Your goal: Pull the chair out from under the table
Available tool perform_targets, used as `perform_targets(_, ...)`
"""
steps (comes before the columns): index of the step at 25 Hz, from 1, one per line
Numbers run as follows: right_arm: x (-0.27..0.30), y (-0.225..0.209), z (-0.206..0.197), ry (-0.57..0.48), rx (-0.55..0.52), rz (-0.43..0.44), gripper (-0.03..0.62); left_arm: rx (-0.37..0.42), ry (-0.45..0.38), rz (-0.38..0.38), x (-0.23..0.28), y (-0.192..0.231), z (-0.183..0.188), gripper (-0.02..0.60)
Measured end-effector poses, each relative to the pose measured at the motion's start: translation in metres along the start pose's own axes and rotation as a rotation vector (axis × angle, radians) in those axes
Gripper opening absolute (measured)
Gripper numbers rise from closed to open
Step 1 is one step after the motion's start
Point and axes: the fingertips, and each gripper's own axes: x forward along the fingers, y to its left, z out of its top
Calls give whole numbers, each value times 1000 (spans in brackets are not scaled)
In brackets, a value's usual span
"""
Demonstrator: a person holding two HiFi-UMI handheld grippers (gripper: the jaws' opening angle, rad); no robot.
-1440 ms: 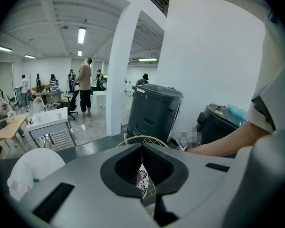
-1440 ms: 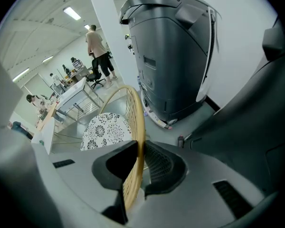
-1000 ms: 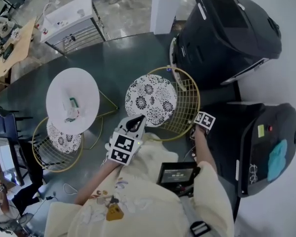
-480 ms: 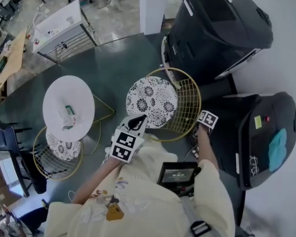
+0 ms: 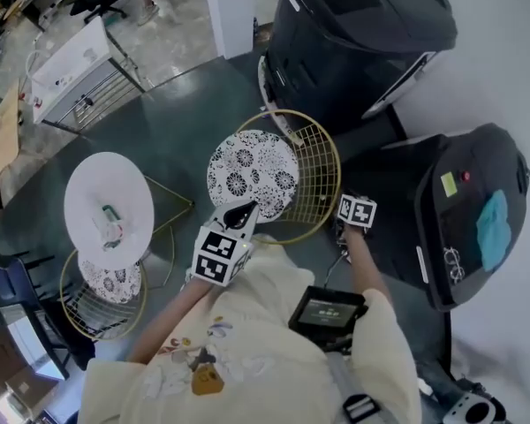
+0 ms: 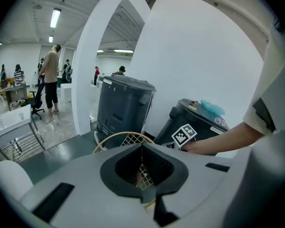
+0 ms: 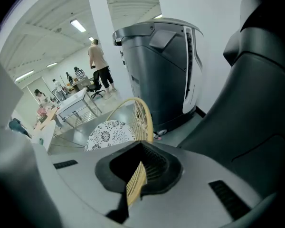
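Clamping the chair [image 5: 287, 179] at its near side, both grippers are closed on its gold frame. The left gripper [image 5: 238, 213] grips the rim just beside the patterned cushion [image 5: 250, 173]; in the left gripper view its jaws are pressed together, with wire mesh showing in the slit between them. The right gripper [image 7: 140, 175] is closed on the wire back [image 7: 141, 115], a gold strip of which stands edge-on between its jaws; in the head view only its marker cube [image 5: 356, 211] and the hand behind it show, at the right end of the wire back.

The chair stands on the dark green floor, well off the right edge of the round white worktop [image 5: 109, 208] and wholly clear of it; a second chair [image 5: 102, 288] of the same make sits partly under the worktop's near edge; small items lie near the worktop's middle, too small to tell. A large dark machine [image 5: 353, 34] stands just beyond the wire back, close to the rim; another dark machine [image 5: 468, 210] stands to the right of the chair with a blue cloth [image 5: 492, 230] on top. A small screen [image 5: 327, 310] hangs at the person's chest; a white cart [image 5: 75, 78] stands past the worktop's far edge.
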Motion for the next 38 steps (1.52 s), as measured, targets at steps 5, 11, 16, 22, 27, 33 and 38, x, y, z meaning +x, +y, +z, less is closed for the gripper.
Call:
perform_targets(5, -9, 14, -6, -20, -4, 22, 6, 9, 7, 11, -5, 2, -4, 9)
perform_targets(11, -11, 56, 4, -50, 0, 69, 6, -37, -21, 55, -23, 18, -6, 9)
perform_targets(16, -10, 130, 28, -78, -104, 157, 6, -90, -41, 107, -44, 38, -16, 9)
perform_targets(22, -32, 236, 42, -120, -246, 311, 6, -161, -76, 168, -77, 59, -28, 9)
perform_targets(27, -55, 305, 47, -146, -254, 411, 6, -213, -102, 217, -109, 77, -40, 9)
perform_targets(33, -88, 394, 50, -211, -457, 478, 6, -275, -167, 272, -164, 93, -56, 9)
perform_targets(38, -126, 490, 39, -262, -586, 615, 6, -351, -237, 346, -225, 112, -76, 9)
